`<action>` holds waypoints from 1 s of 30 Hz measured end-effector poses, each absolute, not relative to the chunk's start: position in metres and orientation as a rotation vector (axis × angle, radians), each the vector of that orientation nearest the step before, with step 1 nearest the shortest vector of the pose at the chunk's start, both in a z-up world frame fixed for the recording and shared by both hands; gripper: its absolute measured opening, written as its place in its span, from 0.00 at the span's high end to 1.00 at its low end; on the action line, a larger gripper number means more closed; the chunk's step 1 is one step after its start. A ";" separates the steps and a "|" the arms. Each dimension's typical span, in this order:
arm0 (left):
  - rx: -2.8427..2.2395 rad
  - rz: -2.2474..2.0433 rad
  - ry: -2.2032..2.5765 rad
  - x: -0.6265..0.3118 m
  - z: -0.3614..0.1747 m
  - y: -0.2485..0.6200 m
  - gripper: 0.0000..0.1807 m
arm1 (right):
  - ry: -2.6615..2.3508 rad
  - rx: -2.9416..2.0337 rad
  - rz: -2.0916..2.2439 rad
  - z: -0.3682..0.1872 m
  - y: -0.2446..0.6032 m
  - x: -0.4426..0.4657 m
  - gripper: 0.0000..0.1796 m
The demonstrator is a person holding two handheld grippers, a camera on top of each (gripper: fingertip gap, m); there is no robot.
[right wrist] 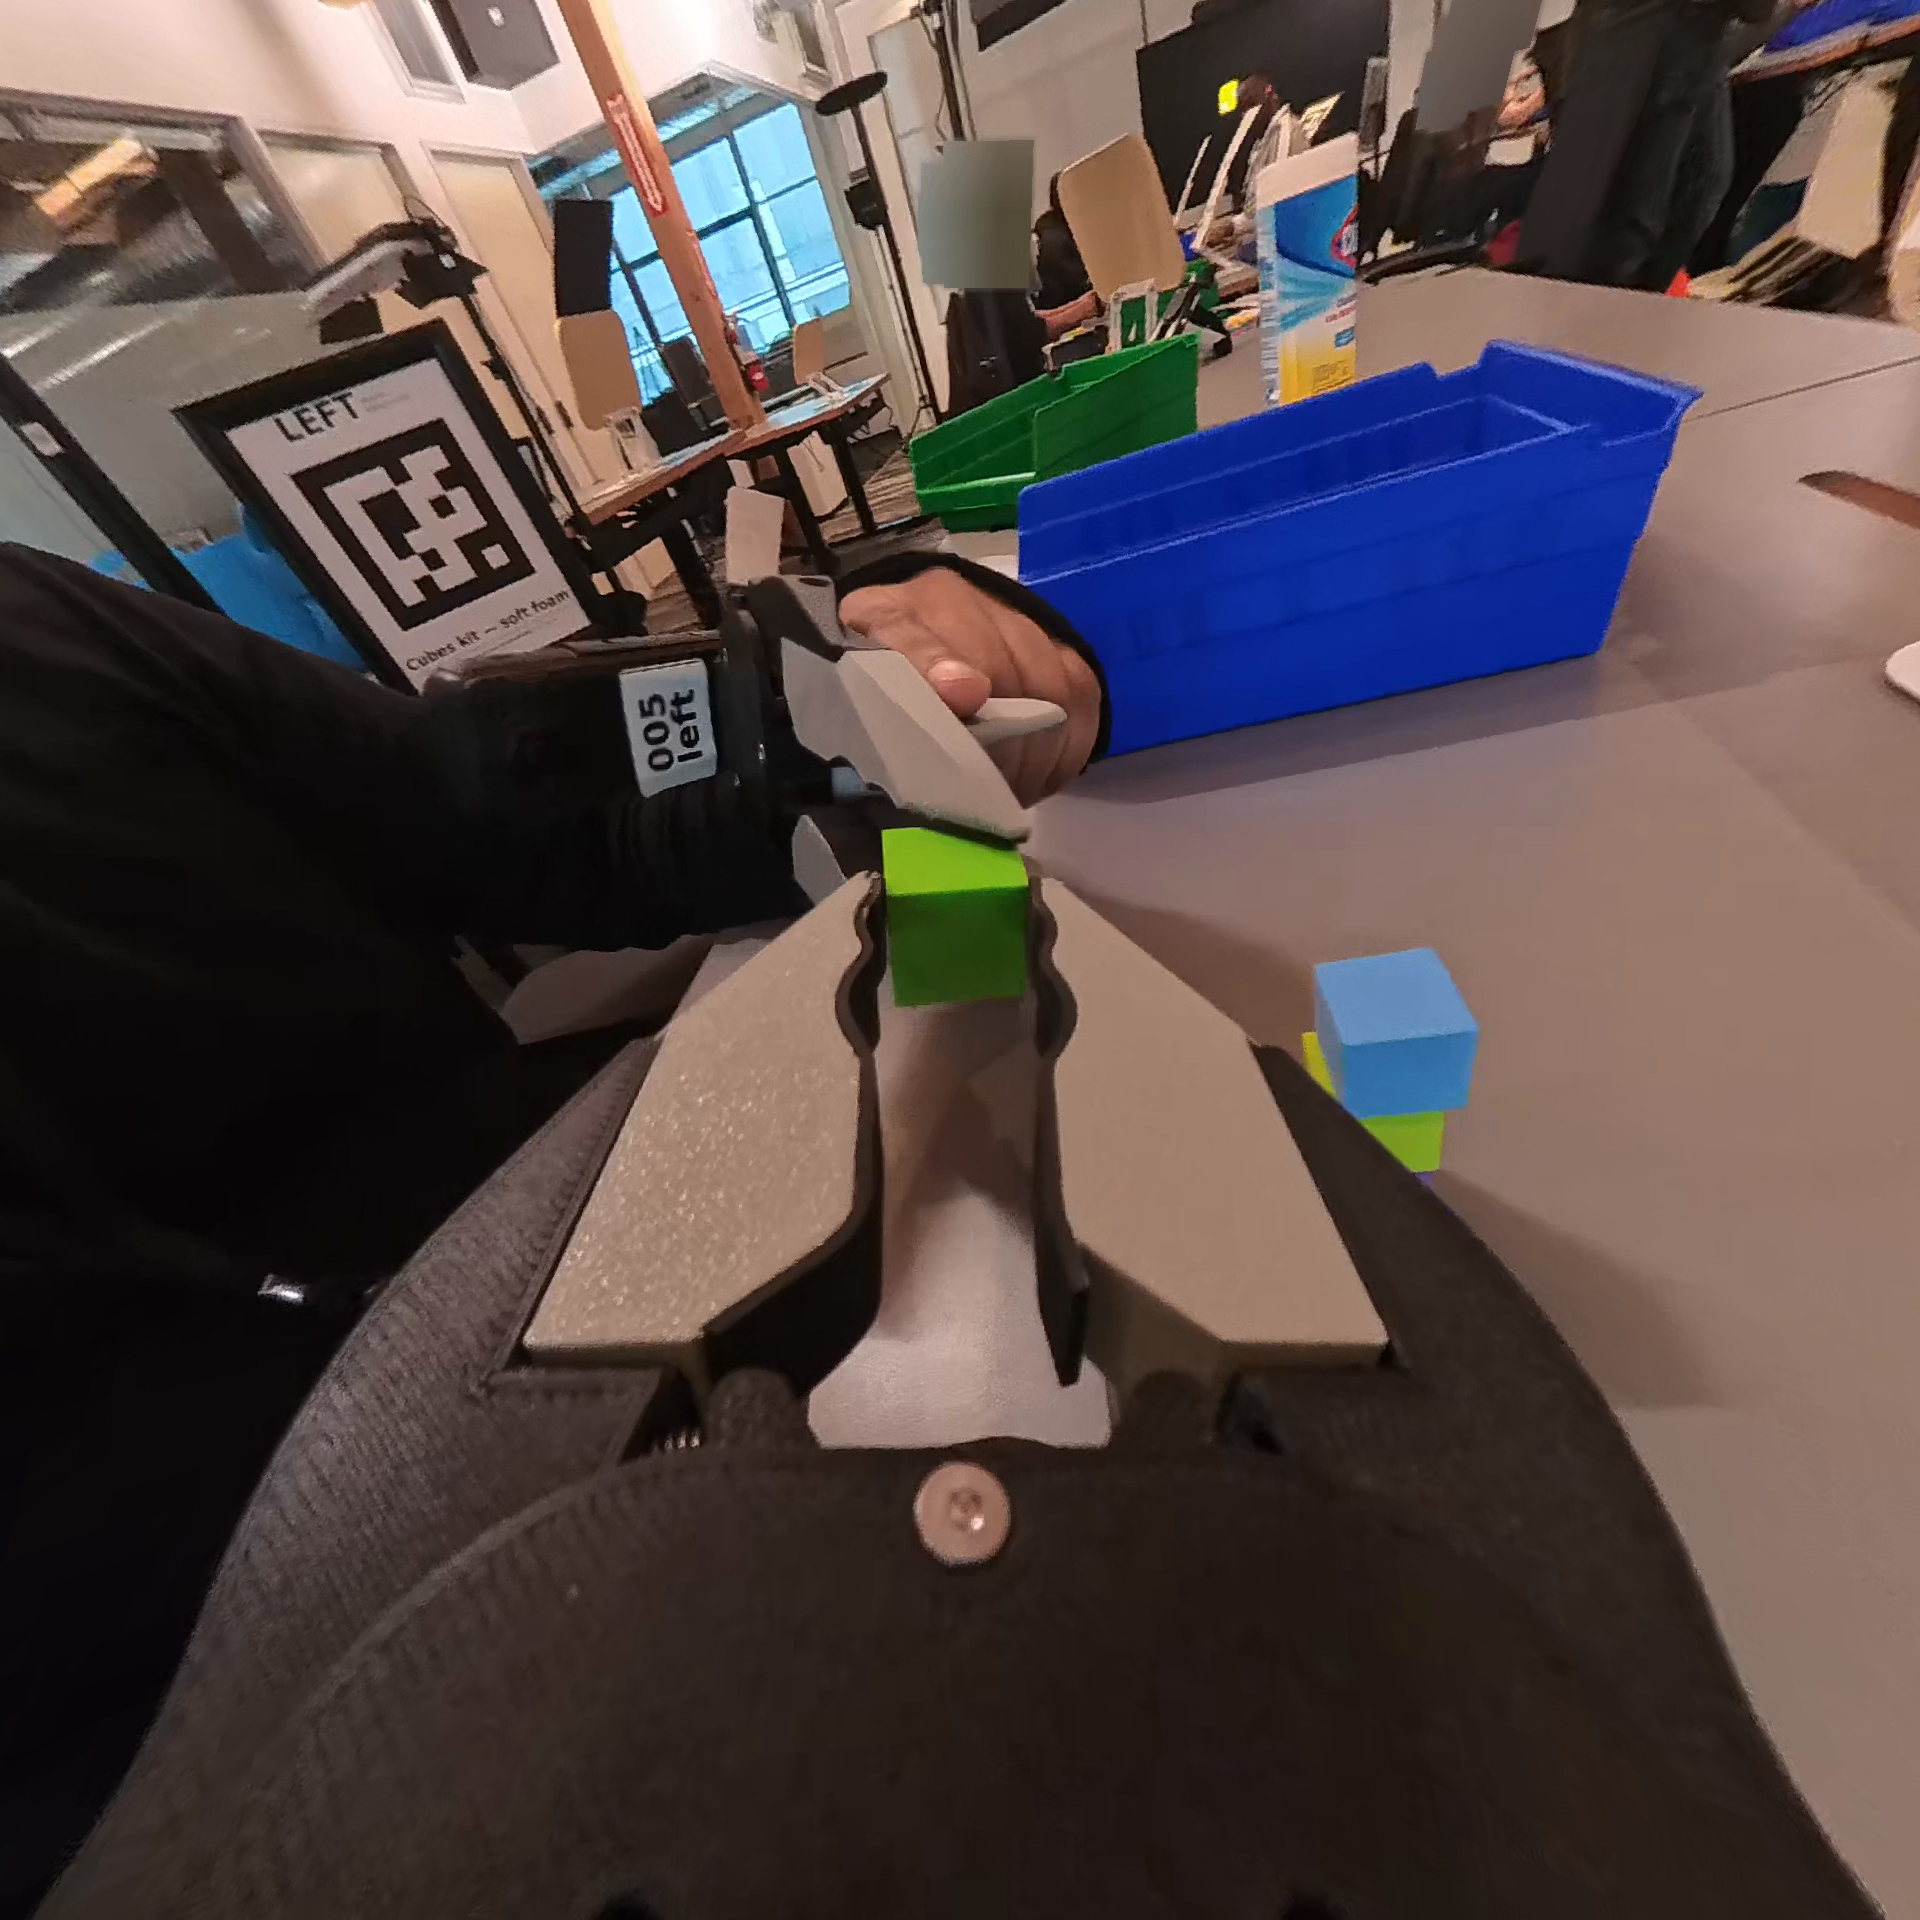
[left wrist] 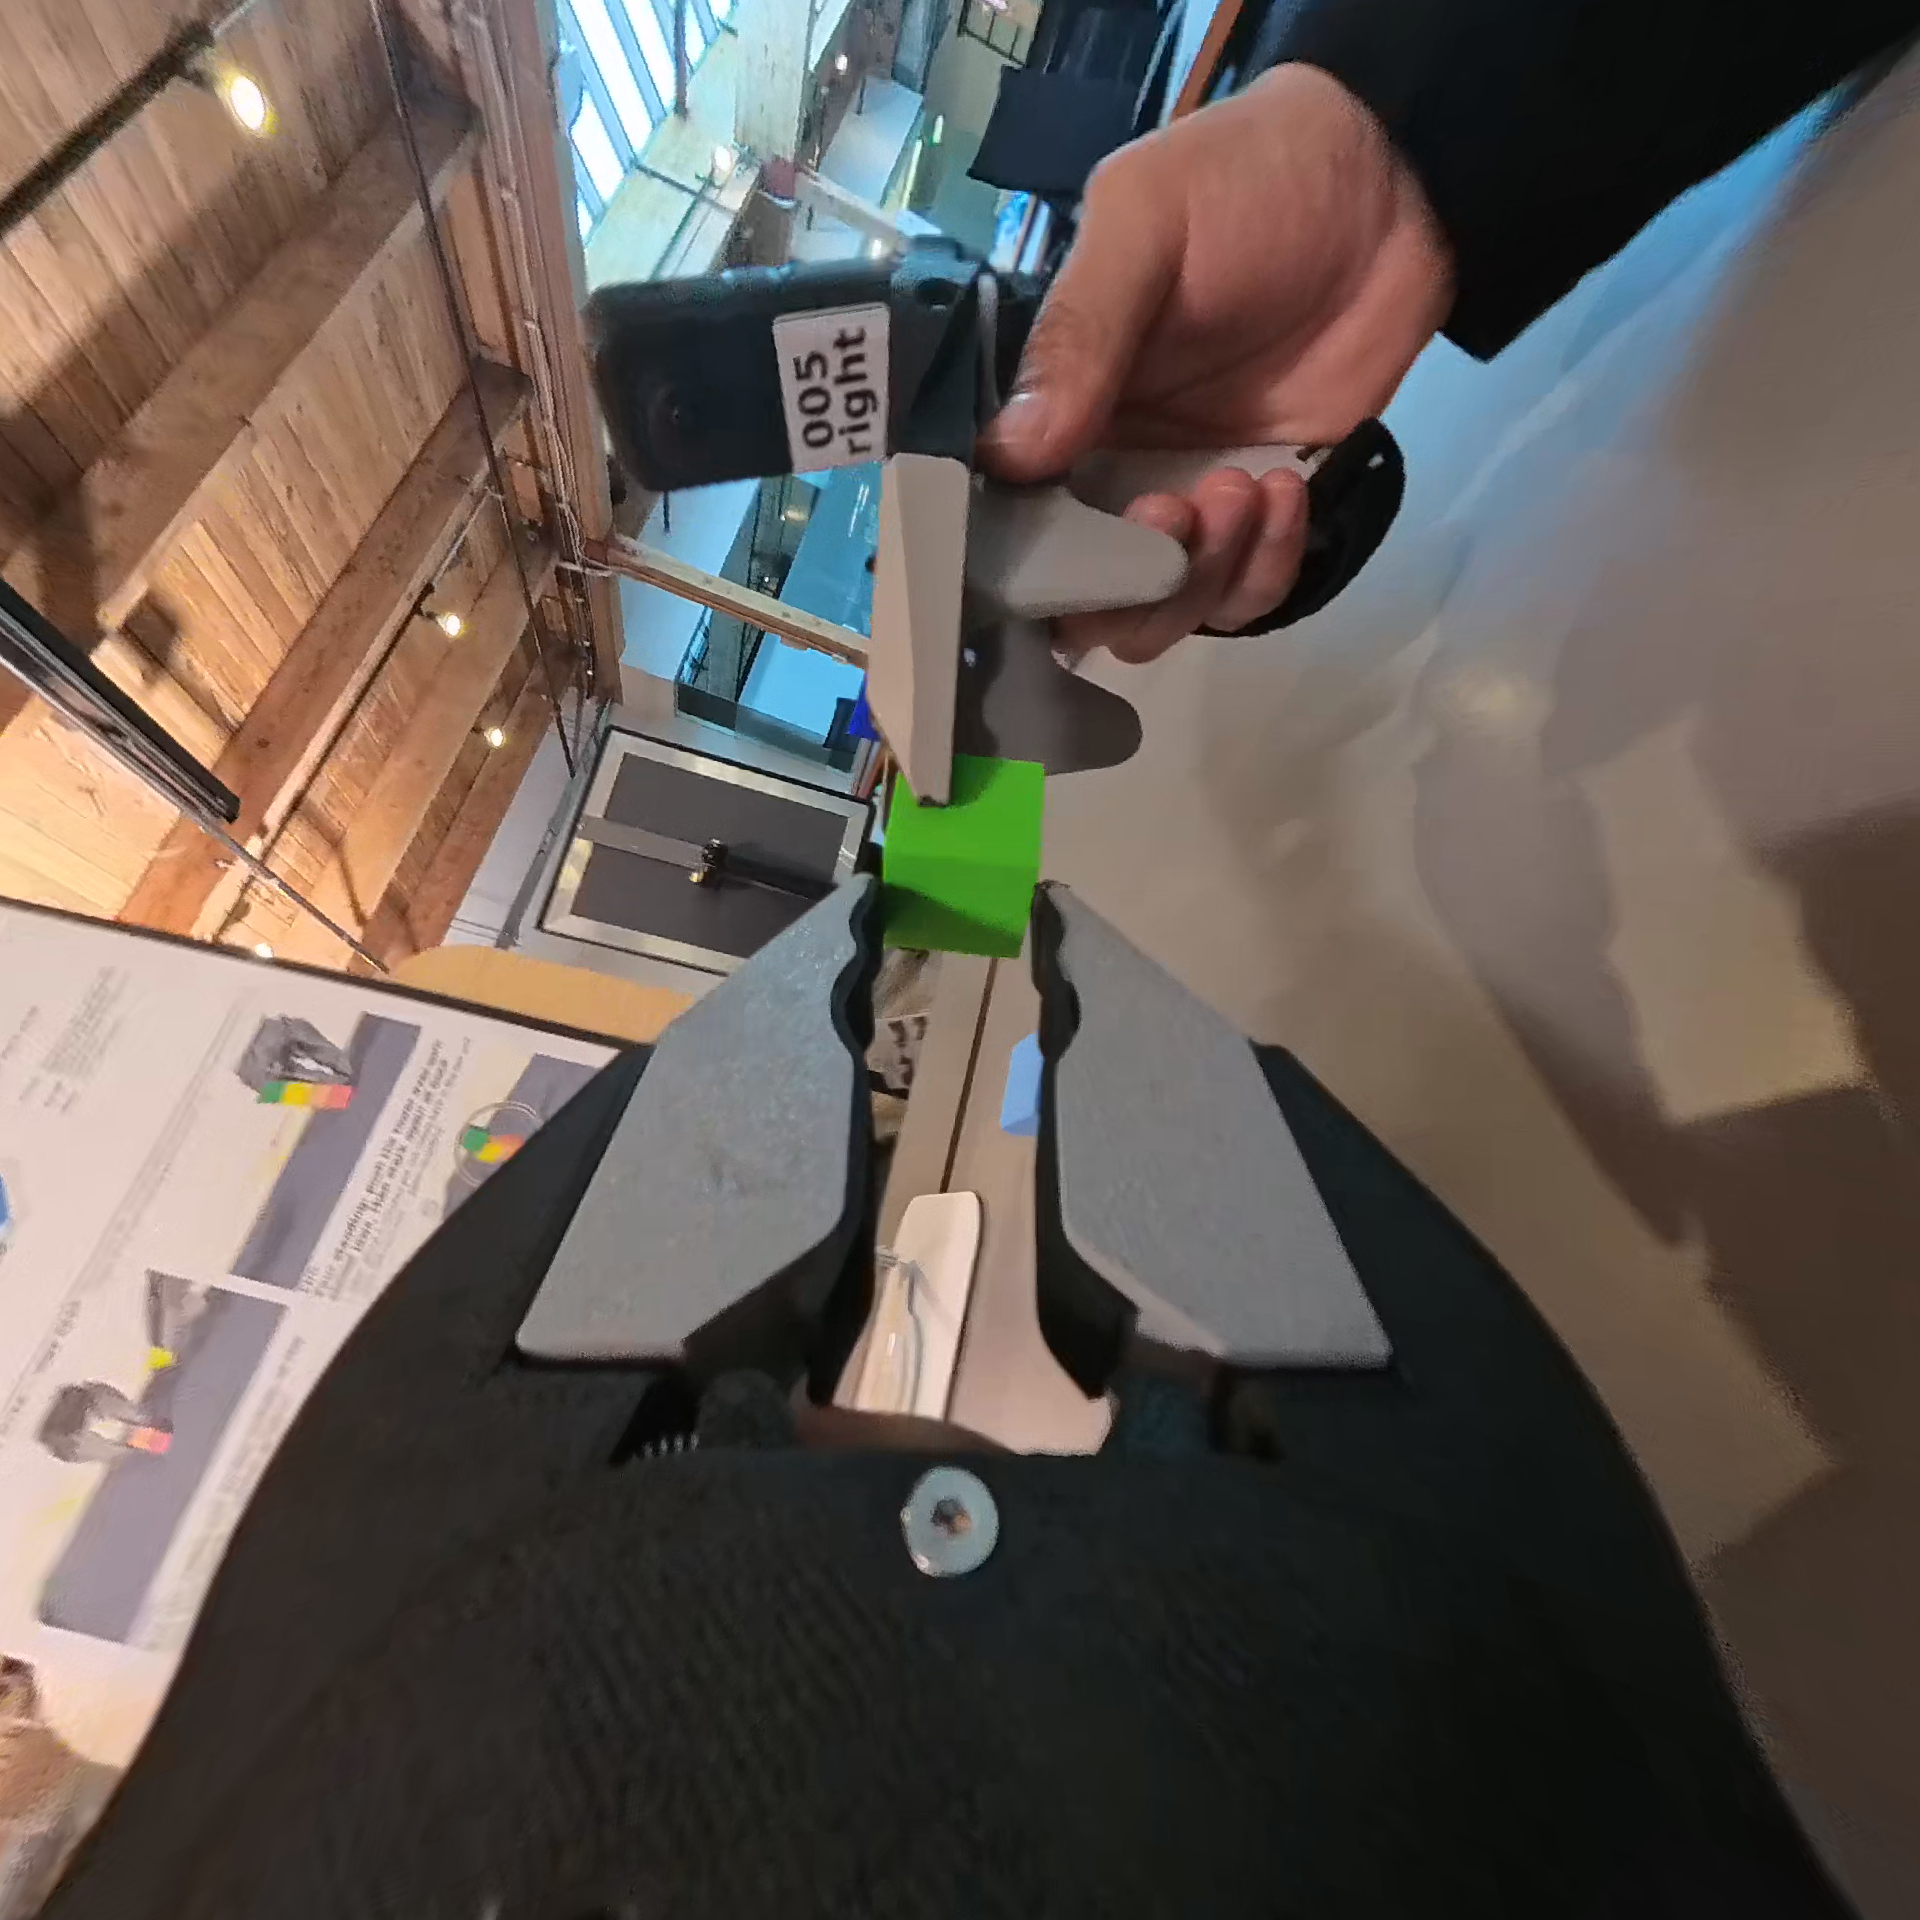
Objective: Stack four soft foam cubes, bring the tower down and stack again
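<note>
A green foam cube (right wrist: pixel 956 925) is held in the air between both grippers. My right gripper (right wrist: pixel 954 888) is shut on its two sides. My left gripper (left wrist: pixel 954 894) is shut on the same cube (left wrist: pixel 961 883) across its other faces. In the right wrist view, one left finger (right wrist: pixel 935 758) lies on the cube's top. In the left wrist view, a right finger (left wrist: pixel 914 644) presses on the cube. To the right on the grey table (right wrist: pixel 1558 883) a blue cube (right wrist: pixel 1392 1023) sits on a lime cube (right wrist: pixel 1403 1138), with a sliver of a purple cube (right wrist: pixel 1429 1179) below. The blue cube (left wrist: pixel 1023 1086) also shows in the left wrist view.
A blue bin (right wrist: pixel 1351 540) stands behind the cubes, with green bins (right wrist: pixel 1049 426) and a wipes canister (right wrist: pixel 1307 291) farther back. A framed sign (right wrist: pixel 405 509) stands at the left table edge. An instruction sheet (left wrist: pixel 208 1195) stands at the left. My left and right fingertips are right by each other.
</note>
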State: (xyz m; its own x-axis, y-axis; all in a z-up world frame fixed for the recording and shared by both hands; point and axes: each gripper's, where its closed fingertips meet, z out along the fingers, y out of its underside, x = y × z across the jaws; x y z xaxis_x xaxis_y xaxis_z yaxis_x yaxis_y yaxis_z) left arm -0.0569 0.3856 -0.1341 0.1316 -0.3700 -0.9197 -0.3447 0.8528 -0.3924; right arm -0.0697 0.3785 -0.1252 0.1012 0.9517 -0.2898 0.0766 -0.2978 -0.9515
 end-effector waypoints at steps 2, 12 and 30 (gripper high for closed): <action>-0.674 -0.105 1.440 -0.060 -0.131 0.389 0.82 | -1.024 -1.528 1.271 -0.123 0.384 -0.068 0.87; -1.450 -0.821 1.356 -0.076 -0.170 0.431 0.65 | -0.892 -1.481 0.902 -0.132 0.434 -0.056 0.87; -1.761 -0.995 1.355 -0.081 -0.218 0.448 0.66 | -0.960 -1.446 0.948 -0.151 0.457 -0.060 0.87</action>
State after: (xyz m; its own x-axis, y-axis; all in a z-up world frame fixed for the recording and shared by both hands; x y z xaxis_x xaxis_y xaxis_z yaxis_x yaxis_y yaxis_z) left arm -0.0814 0.4484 -0.2178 0.1607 -0.9741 0.1591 -0.4433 -0.2152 -0.8701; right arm -0.0604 0.4566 -0.1514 0.3506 0.9355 -0.0434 0.0552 -0.0669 -0.9962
